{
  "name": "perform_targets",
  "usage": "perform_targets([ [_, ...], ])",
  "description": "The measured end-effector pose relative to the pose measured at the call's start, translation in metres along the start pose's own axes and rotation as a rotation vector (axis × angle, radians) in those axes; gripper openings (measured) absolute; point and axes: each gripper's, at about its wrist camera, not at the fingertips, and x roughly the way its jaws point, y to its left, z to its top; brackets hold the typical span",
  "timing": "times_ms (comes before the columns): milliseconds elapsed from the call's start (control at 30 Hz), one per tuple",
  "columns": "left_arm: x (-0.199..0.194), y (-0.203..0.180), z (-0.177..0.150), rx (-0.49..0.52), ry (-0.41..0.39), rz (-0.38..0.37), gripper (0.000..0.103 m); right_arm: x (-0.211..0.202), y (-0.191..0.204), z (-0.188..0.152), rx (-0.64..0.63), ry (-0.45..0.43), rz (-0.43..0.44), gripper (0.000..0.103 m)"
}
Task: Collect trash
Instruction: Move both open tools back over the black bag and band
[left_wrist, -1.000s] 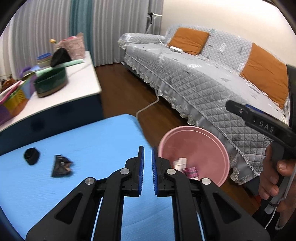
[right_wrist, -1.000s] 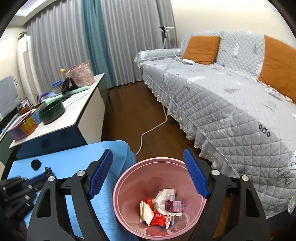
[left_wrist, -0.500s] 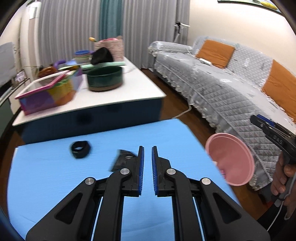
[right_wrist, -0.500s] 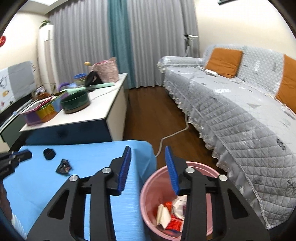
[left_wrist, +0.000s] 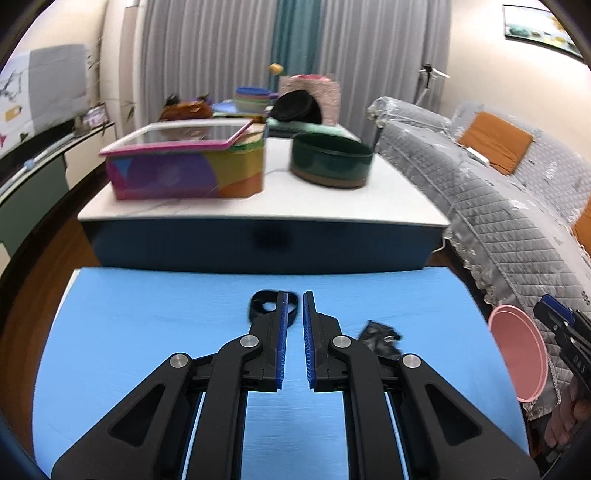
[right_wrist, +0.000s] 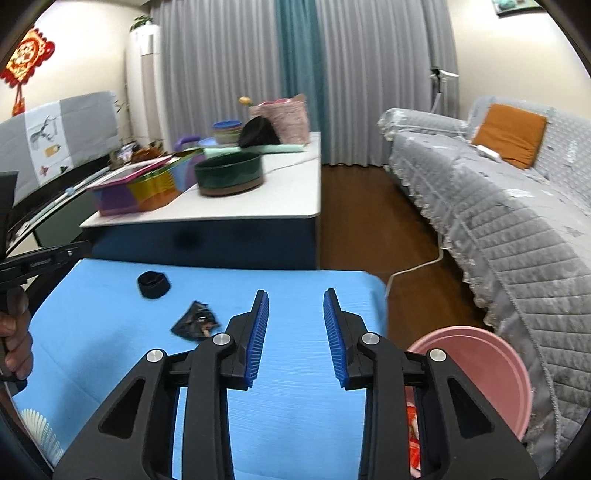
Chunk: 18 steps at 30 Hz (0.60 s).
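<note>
Two dark items on the blue table: a crumpled black wrapper, lying loose, and a black ring a little farther back and to its left, apart from it. Seen in the left wrist view with the ring partly hidden behind the fingers and the wrapper just to their right. Neither one touched by a gripper.

Off the table's right edge, beside it and lower down, stood a pink bin, with red packets showing inside, mostly hidden behind the right finger.

Left gripper: jaws drawn nearly together, only a thin slit between the blue pads, pinching nothing, poised above the table. Right gripper: jaws partly spread and closing, only bare blue table showing between them.

Beyond the blue table, a white table bearing a dark green bowl and a multicoloured box. At right, a grey quilted sofa.
</note>
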Motion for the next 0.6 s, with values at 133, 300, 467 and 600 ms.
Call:
perform_targets([
  [133,0.020,0.015,-0.007,-0.009,0.021,0.023,0.009,0.022,0.019,-0.005,-0.025,0.022,0.032,0.032],
  [300,0.042,0.031,-0.012,-0.017,0.045,0.030,0.009,0.049,0.035,-0.010,-0.032,0.051,0.064,0.032],
  [467,0.061,0.036,-0.015,-0.025,0.057,0.019,0.009,0.073,0.052,-0.014,-0.051,0.072,0.086,0.035],
  [600,0.078,0.037,-0.017,-0.017,0.071,0.011,0.009,0.092,0.065,-0.018,-0.072,0.097,0.118,0.044],
])
